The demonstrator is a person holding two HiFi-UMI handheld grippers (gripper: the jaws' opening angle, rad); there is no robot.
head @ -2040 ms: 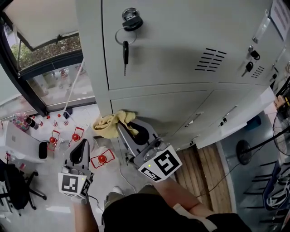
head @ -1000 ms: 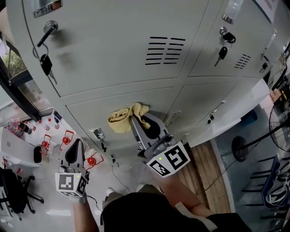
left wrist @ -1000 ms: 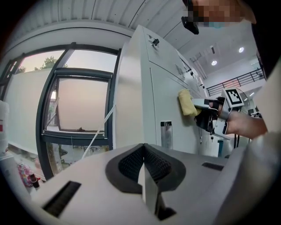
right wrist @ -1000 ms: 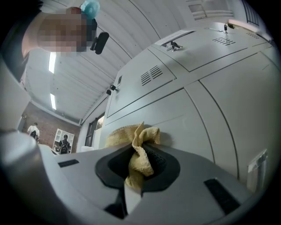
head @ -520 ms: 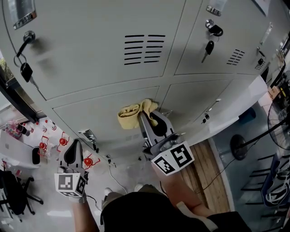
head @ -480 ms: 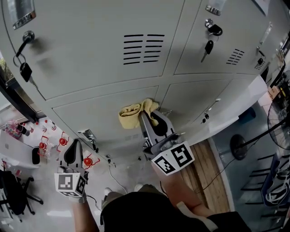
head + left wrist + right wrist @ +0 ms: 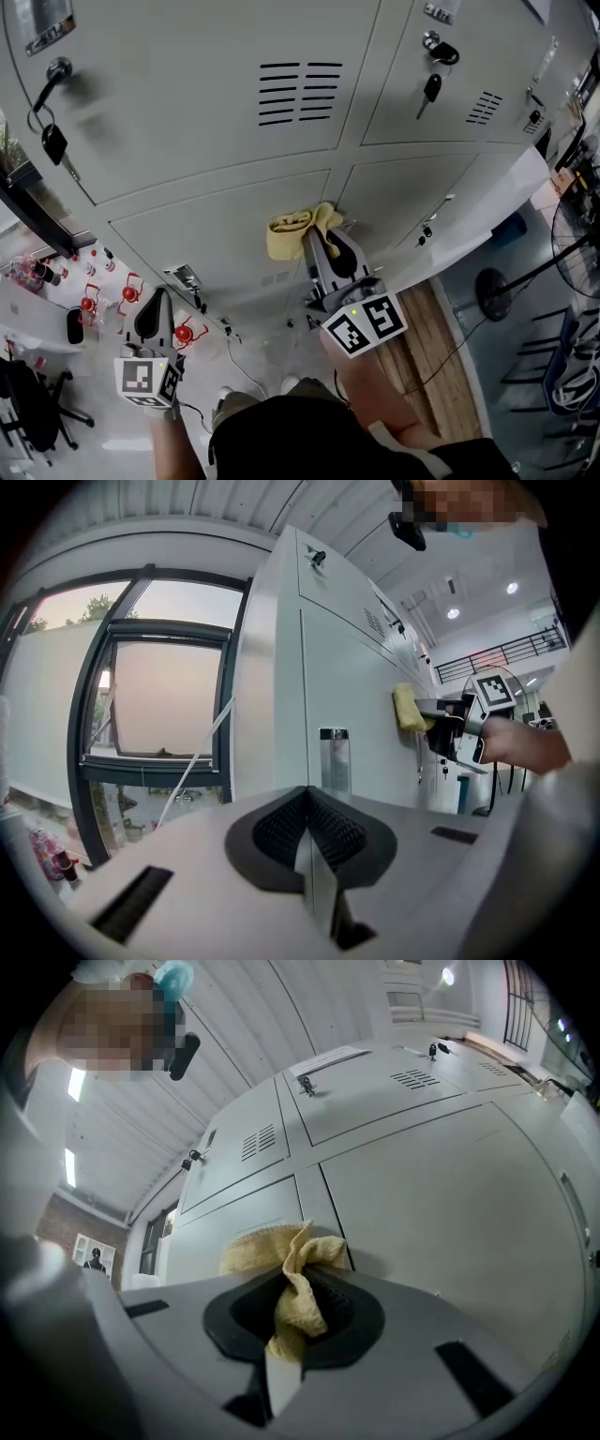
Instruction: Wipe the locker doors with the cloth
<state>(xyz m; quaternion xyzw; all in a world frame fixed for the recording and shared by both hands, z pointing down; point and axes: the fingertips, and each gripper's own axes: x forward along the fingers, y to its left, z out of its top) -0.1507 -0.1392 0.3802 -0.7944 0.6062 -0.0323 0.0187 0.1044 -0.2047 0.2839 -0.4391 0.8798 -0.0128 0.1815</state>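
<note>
The right gripper, jaws clamped on the yellow cloth, pressed it to the locker doors at the seam between 2 lower panels, apparently mid-wipe; a firm sweep past that seam seemed next. The left gripper, closed and empty, hung well left of it.

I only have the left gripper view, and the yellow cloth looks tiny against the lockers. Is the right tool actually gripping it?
Observer: Yes. The right gripper view shows the right tool shut on the cloth, with a bunch sticking out past the tips.
Operator: Which door is it on?
Observer: In the head view it sits at the seam between two lower doors, mostly on the left lower door, under the vented upper door.
Operator: Anything hanging close by?
Observer: A key hangs from the next upper door's lock, up and to the right, apart from the cloth.
</note>
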